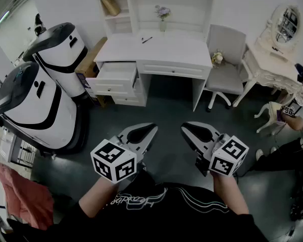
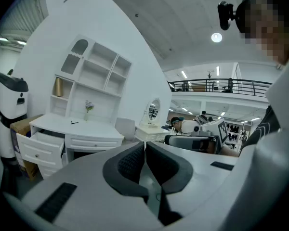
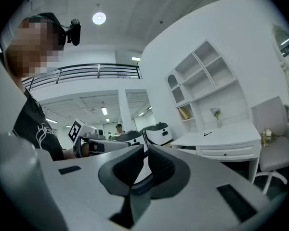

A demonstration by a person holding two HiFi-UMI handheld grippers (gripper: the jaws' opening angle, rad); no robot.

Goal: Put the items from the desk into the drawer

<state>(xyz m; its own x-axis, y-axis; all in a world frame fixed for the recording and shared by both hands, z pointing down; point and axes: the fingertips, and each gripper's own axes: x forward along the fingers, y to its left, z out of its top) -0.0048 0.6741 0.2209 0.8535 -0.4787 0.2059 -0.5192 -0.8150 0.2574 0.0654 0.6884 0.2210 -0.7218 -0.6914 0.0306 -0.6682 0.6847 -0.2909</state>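
White desk (image 1: 182, 48) with a shelf unit above it stands across the floor, well apart from both grippers, which the person holds low in the foreground of the head view, side by side and aimed towards it. The left gripper (image 1: 146, 131) has its jaws pressed together and empty; the left gripper view shows the dark pads meeting at the tips. The right gripper (image 1: 191, 130) has its jaws only a narrow slit apart, with nothing between them. On the desktop lies a small dark pen (image 1: 147, 40), its long axis running diagonally from near-left to far-right. A vase of flowers (image 1: 162, 14) stands behind it against the shelf back. The open drawer (image 1: 113, 72) juts out at the desk's left end, below and left of the pen. The pen lies almost straight ahead of the left gripper and off to the left of the right one, so the left hand looks slightly nearer to both pen and drawer.
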